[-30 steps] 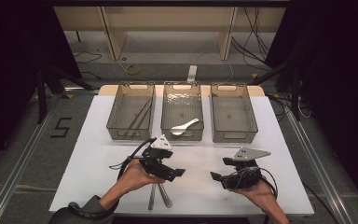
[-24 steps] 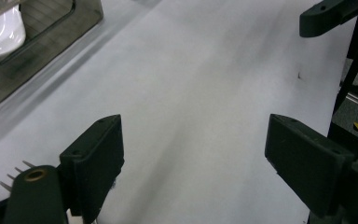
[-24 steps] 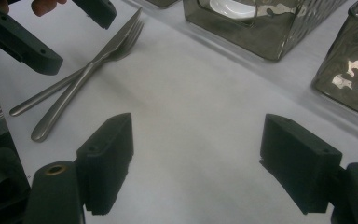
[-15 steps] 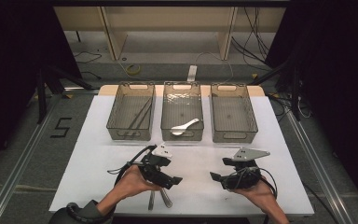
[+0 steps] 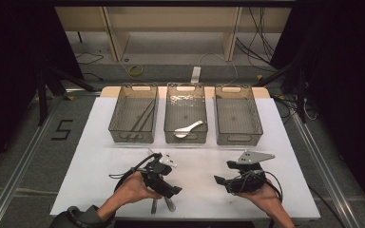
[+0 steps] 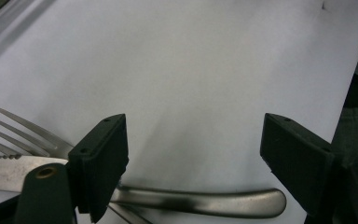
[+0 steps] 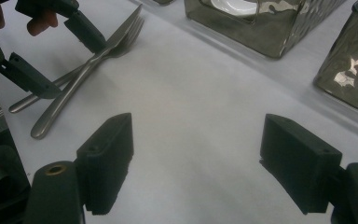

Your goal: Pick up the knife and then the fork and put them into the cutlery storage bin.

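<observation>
Left claw point(image 6: 193, 154) dropped over one fork point(image 6: 23, 135), one knife point(image 6: 200, 200).

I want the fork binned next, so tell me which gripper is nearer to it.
Left. The left gripper hangs open right over the fork and crossed knife; the right gripper sits open off to their side.

Single readable mark: black numeral "5" point(image 5: 62, 129) on grey floor point(image 5: 24, 142), left of tabletop point(image 5: 285, 142), seen in high view. No other text, label or brand legible in either gripper view.
</observation>
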The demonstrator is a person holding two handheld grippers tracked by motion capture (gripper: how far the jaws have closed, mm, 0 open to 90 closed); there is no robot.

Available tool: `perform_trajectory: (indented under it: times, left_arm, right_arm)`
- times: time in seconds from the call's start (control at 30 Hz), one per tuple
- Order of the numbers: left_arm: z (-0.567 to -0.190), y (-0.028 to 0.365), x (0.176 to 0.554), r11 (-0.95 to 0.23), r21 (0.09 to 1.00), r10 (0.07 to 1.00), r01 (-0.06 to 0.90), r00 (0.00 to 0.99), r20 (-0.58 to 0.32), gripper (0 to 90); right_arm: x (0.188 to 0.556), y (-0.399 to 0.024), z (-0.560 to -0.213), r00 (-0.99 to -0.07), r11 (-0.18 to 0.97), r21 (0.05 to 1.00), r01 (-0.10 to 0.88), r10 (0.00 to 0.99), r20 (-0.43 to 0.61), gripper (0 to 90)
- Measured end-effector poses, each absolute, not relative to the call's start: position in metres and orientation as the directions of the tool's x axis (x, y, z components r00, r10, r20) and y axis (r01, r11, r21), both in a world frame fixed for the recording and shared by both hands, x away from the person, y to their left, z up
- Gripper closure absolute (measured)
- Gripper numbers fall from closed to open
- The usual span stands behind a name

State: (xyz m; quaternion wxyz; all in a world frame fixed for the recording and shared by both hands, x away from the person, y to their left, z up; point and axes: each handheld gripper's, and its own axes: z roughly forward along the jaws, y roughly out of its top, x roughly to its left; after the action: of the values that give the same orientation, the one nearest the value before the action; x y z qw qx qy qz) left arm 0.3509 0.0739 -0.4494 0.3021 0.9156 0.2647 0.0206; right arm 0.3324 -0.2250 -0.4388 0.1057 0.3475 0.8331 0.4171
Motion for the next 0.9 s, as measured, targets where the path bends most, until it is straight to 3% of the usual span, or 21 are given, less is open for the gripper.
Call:
perform_trajectory:
  times: [0.33, 0.43, 0.53, 0.57, 0.63, 0.73, 0.9]
  left_arm:
    - [-0.453, 0.072, 0.349, -0.726, 0.515, 0.486, 0.456, 0.87, -0.086, 17.6]
    - [-0.453, 0.072, 0.346, -0.74, 0.511, 0.466, 0.438, 0.881, -0.08, 26.0]
    - [-0.453, 0.073, 0.345, -0.742, 0.509, 0.461, 0.436, 0.883, -0.084, 39.7]
    - [-0.454, 0.073, 0.346, -0.745, 0.503, 0.46, 0.438, 0.883, -0.089, 48.9]
    - [-0.455, 0.073, 0.346, -0.75, 0.492, 0.456, 0.442, 0.884, -0.098, 52.8]
    - [-0.457, 0.072, 0.345, -0.767, 0.469, 0.44, 0.439, 0.891, -0.114, 68.2]
    - [-0.464, 0.07, 0.345, -0.792, 0.426, 0.43, 0.436, 0.895, -0.117, 77.4]
  right_arm:
    - [0.333, -0.224, -0.439, -0.735, 0.415, 0.765, 0.492, 0.668, 0.11, 26.4]
    - [0.333, -0.224, -0.439, -0.736, 0.417, 0.765, 0.491, 0.669, 0.108, 26.5]
    - [0.333, -0.223, -0.439, -0.736, 0.422, 0.763, 0.49, 0.669, 0.103, 26.5]
    - [0.333, -0.223, -0.439, -0.737, 0.423, 0.762, 0.49, 0.668, 0.102, 26.5]
    - [0.333, -0.223, -0.439, -0.736, 0.423, 0.762, 0.49, 0.669, 0.102, 26.5]
    - [0.333, -0.224, -0.439, -0.736, 0.421, 0.762, 0.491, 0.669, 0.104, 26.5]
    - [0.332, -0.223, -0.439, -0.736, 0.422, 0.761, 0.492, 0.669, 0.104, 26.5]
